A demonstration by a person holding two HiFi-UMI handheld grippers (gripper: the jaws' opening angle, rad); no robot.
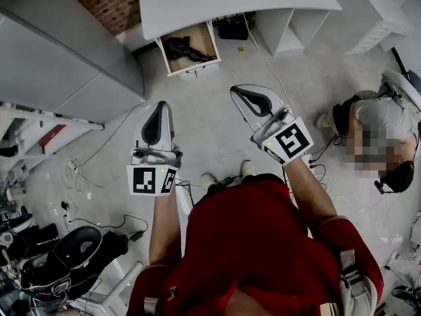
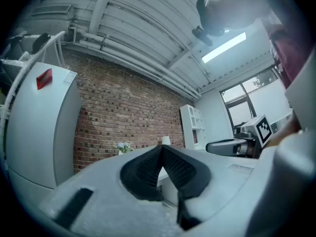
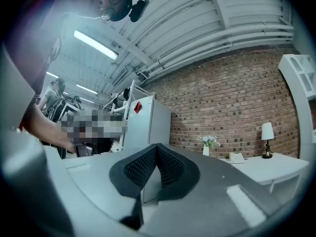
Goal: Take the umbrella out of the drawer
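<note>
A wooden drawer point(image 1: 209, 39) stands pulled open under the white desk point(image 1: 230, 2) at the top of the head view. A dark folded umbrella point(image 1: 186, 49) lies inside it. My left gripper point(image 1: 162, 104) is held in the air well short of the drawer, shut, with nothing between its pads. My right gripper point(image 1: 238, 89) hovers beside it, a little further forward, also shut and empty. In the left gripper view the left gripper point(image 2: 161, 147) has its pads meeting at the tip. The right gripper view shows the right gripper point(image 3: 157, 146) closed the same way.
A tall grey cabinet point(image 1: 59, 51) stands left of the desk against a brick wall point(image 1: 105, 2). A person point(image 1: 375, 124) sits on the floor at the right. White shelving point(image 1: 388, 5) is at top right. Cables point(image 1: 75, 173) and a black chair point(image 1: 72, 255) lie lower left.
</note>
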